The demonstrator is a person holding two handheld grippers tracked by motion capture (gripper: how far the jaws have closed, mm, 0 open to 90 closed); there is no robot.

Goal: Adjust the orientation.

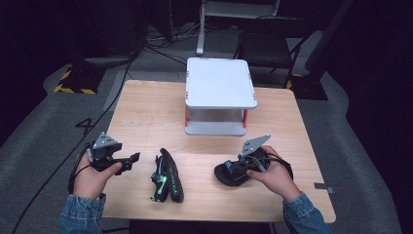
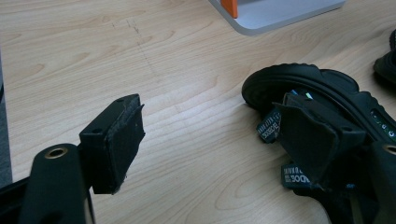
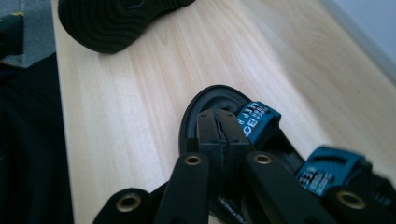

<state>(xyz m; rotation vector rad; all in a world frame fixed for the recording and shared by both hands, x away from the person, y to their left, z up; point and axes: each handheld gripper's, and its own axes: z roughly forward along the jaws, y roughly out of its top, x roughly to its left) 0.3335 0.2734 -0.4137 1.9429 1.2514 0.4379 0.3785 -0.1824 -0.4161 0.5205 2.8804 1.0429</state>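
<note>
Two black sandals with blue-green straps lie on the wooden table (image 1: 146, 112). One sandal (image 1: 166, 179) rests on its side near the front middle, its sole (image 3: 116, 18) turned toward the right gripper view. My left gripper (image 1: 132, 159) is just left of it, open and empty; in the left gripper view (image 2: 215, 135) that sandal (image 2: 303, 79) lies behind the right pad (image 2: 313, 140). The other sandal (image 1: 221, 175) sits under my right gripper (image 1: 234, 169). That gripper (image 3: 223, 128) is shut over its footbed (image 3: 205, 100), beside a blue strap (image 3: 259, 119); I see nothing between the pads.
A white two-level stand (image 1: 220, 83) with orange posts stands at the back middle of the table, and its base (image 2: 275, 16) is in the left gripper view. Bare wood lies between the stand and the sandals. Grey floor and cables surround the table.
</note>
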